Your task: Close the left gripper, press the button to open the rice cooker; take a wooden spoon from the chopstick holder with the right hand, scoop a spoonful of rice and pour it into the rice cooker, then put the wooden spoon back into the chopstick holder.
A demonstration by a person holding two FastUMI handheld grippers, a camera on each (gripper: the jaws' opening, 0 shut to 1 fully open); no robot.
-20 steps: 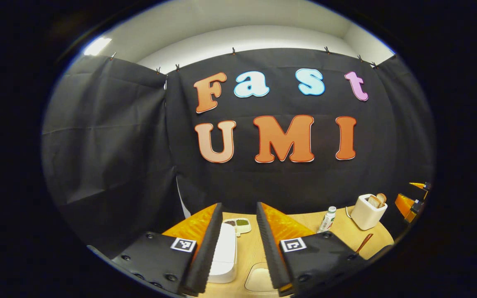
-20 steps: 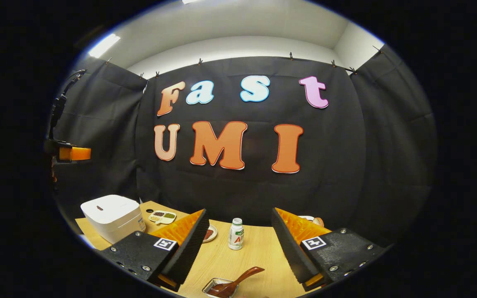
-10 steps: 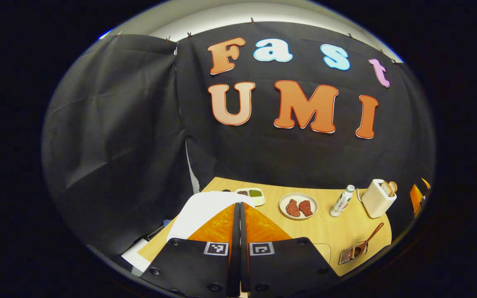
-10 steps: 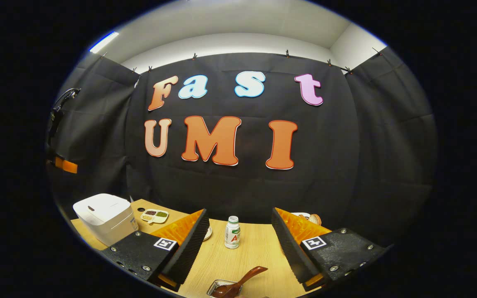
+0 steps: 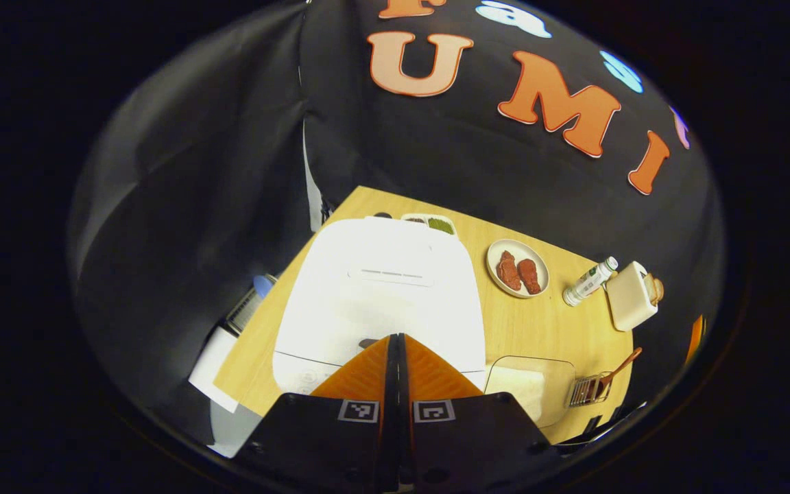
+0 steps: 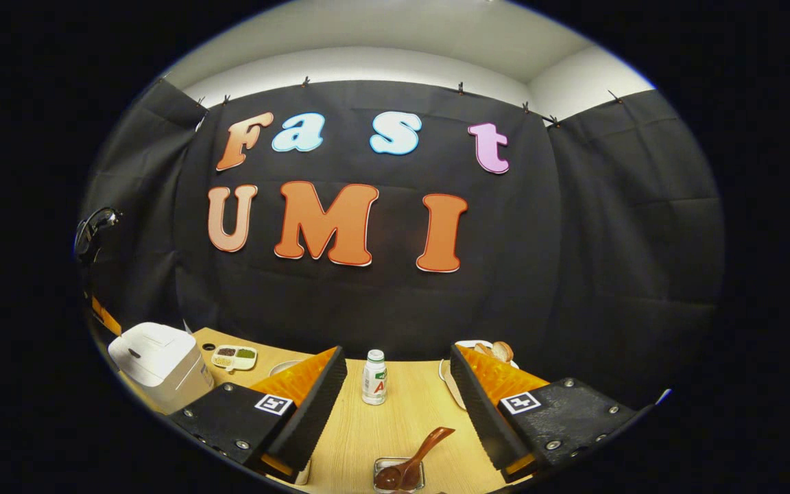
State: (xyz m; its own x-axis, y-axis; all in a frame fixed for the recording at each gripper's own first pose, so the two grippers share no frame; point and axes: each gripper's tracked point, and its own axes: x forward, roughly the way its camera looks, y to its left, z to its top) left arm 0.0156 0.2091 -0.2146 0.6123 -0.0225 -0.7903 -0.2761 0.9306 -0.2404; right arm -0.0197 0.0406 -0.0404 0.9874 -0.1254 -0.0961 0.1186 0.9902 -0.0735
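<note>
White rice cooker [image 5: 378, 295]: one is seen, lid down, on the wooden table [image 5: 546, 329]; it is taken as the landmark.
Left gripper [image 5: 396, 343]: its two fingers are pressed together with no gap and nothing between them; the tips are poised over the cooker's front edge, and contact cannot be told.
Right gripper [image 6: 398, 384]: its fingers are spread wide and nothing is held; it is well to the right of the cooker [image 6: 157, 362].
Wooden spoon [image 6: 412, 461]: one is counted, resting tilted in the chopstick holder [image 6: 399, 475], far right of the cooker and just below the right gripper.
Plate [image 5: 518, 268]: one, right of the cooker, with two red pieces of meat on it.
Bottle [image 6: 374, 378]: one, upright, beyond the plate from the cooker.
Toaster [image 5: 631, 296]: one, past the bottle, bread in its slot.
Divided dish [image 6: 233, 357]: one, behind the cooker.
</note>
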